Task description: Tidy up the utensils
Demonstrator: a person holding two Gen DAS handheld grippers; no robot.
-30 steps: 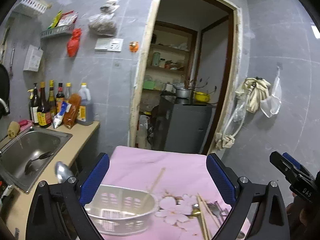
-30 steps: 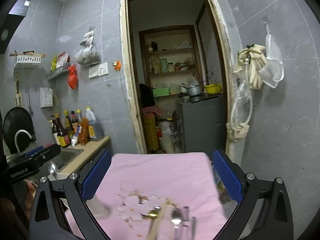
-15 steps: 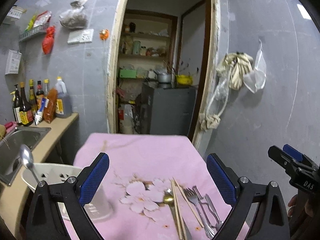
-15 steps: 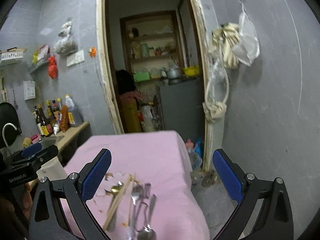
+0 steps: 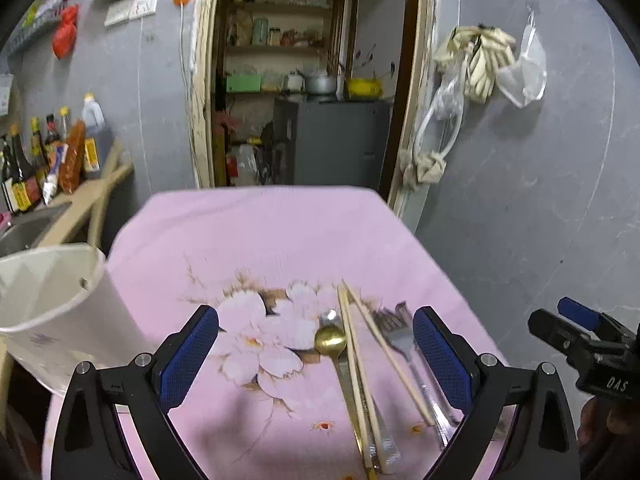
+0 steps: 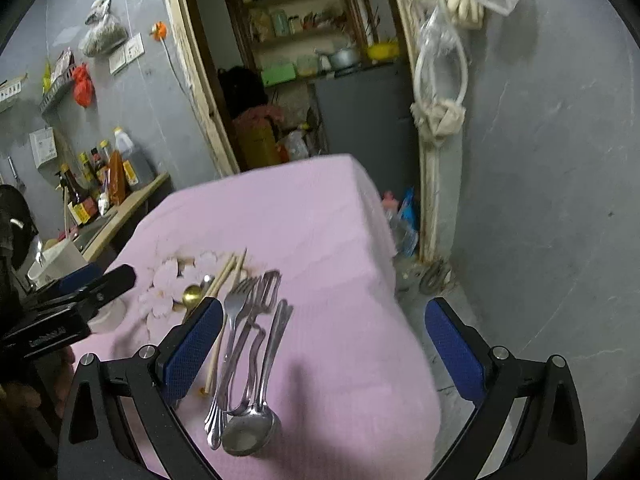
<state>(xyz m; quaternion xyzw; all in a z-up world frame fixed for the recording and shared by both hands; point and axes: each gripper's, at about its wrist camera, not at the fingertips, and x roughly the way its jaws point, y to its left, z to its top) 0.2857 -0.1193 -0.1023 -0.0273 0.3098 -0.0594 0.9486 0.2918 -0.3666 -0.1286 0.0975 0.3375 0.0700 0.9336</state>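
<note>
A pile of utensils lies on the pink flowered tablecloth [image 5: 264,236]: a gold spoon [image 5: 330,341], wooden chopsticks [image 5: 360,352] and steel forks [image 5: 402,338]. In the right wrist view the forks [image 6: 240,320] lie beside a large steel spoon [image 6: 248,432] and the chopsticks [image 6: 224,272]. A white plastic utensil holder [image 5: 60,312] stands at the table's left edge. My left gripper [image 5: 316,356] hangs open just above the gold spoon and chopsticks. My right gripper [image 6: 324,348] is open over the table's right part, its left finger next to the forks. Both hold nothing.
A counter with sauce bottles [image 5: 48,152] and a sink [image 5: 24,228] lies to the left. Behind the table an open doorway [image 5: 312,80] shows a grey cabinet with pots. The grey wall [image 5: 540,200] is close on the right, with bags hanging. Floor clutter [image 6: 404,216] sits beside the table.
Both grippers have swung right and tilted down toward the utensil pile. The white holder has slid to the left edge of the left wrist view. Both stay open.
</note>
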